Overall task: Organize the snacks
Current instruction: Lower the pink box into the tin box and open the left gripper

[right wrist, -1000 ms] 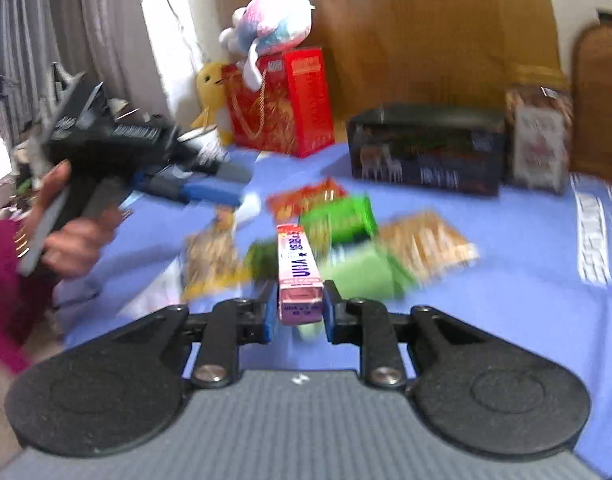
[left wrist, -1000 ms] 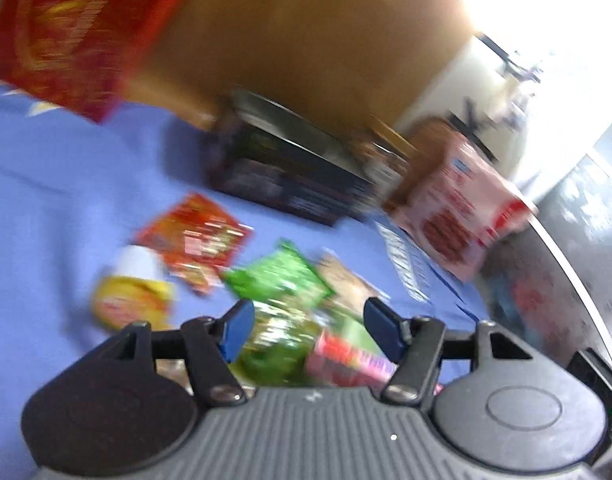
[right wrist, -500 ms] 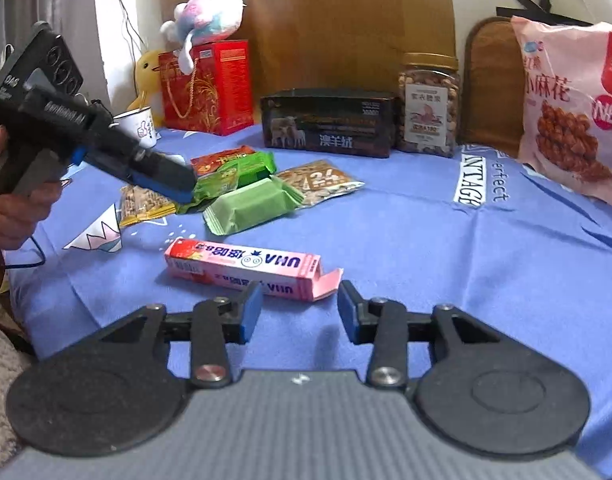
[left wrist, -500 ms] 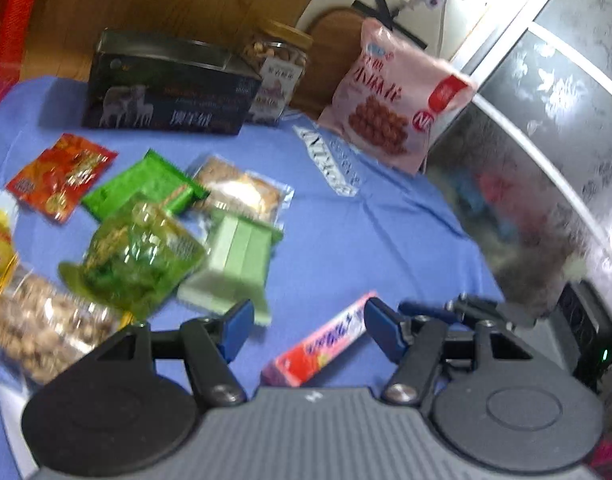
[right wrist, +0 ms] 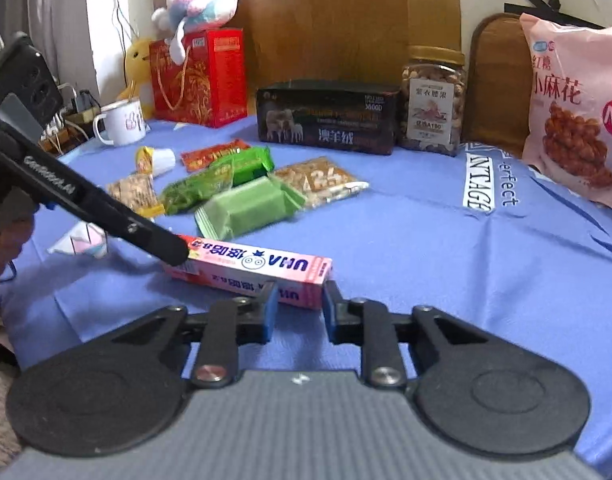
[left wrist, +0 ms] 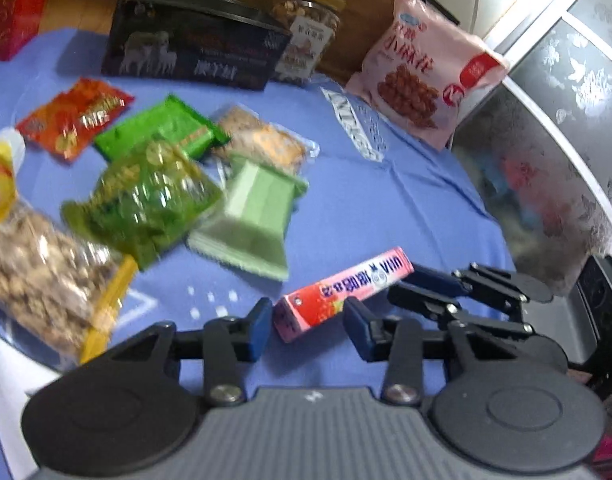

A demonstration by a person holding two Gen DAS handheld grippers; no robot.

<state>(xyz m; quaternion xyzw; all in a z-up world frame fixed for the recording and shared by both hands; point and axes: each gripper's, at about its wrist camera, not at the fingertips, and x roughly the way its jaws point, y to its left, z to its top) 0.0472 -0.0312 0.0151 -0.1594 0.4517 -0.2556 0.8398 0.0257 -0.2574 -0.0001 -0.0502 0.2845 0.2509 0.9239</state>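
A long pink cardboard candy box (right wrist: 250, 270) with blue lettering and a strawberry-red end lies flat on the smooth blue tablecloth (right wrist: 426, 248), near its front edge. The right gripper (right wrist: 296, 310) sits low with its blue-padded fingers spread apart on either side of one end of the box, pads not pressing on the cardboard. The left gripper (left wrist: 308, 330) faces the other end with its fingers set wide; the box's red end lies just ahead of the gap, and no pad touches it. In the right wrist view, a black fingertip of the left gripper overlaps the far end of the box; whether it touches cannot be told.

Behind the box lies a loose cluster of soft packets: a pale green matte wrapper with crimped ends (right wrist: 248, 208), a glossy crinkled green bag (left wrist: 142, 200), a bright green foil pack (left wrist: 162, 132), a red foil sachet (left wrist: 76, 116), a clear bag of peanuts (right wrist: 322, 180) and a clear bag of nuts with a yellow strip (left wrist: 38, 280).

At the back stand a rectangular black box with sheep printed on it (right wrist: 328, 120), a clear plastic jar of nuts with a gold lid (right wrist: 434, 108) and a puffy pink snack bag (right wrist: 574, 116).
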